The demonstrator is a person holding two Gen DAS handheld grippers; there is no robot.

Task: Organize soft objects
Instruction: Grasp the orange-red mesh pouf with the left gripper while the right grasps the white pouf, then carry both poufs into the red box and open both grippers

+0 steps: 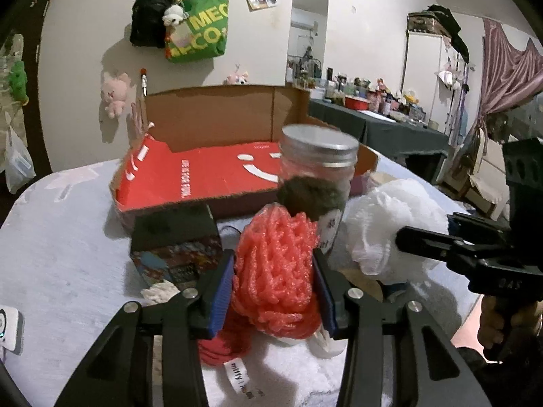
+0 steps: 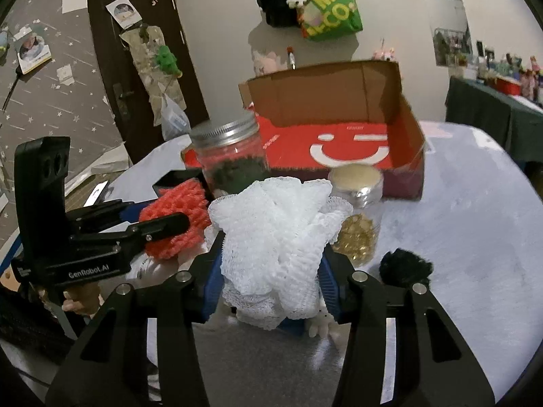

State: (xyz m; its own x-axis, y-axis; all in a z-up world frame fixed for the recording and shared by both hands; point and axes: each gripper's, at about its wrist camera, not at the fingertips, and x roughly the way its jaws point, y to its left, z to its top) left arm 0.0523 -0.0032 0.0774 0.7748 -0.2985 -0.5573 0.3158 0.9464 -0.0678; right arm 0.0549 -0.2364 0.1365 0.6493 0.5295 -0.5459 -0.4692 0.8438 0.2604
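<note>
Foam netting dominates the left wrist view: the left gripper (image 1: 274, 285) has its blue pads pressed into both sides of the pink foam net (image 1: 276, 264), which sits on the table (image 1: 68, 254) in front of the lidded jar (image 1: 317, 173). It looks light and springy, likely to squash rather than slip. The cardboard box (image 1: 203, 176) lies open just behind, with a low front edge.

From the right wrist view, the right gripper (image 2: 271, 278) is clamped on the white foam net (image 2: 271, 230), equally soft. The gold-bead jar (image 2: 356, 210) stands just beside it, easily knocked; bare table to the right offers room.
</note>
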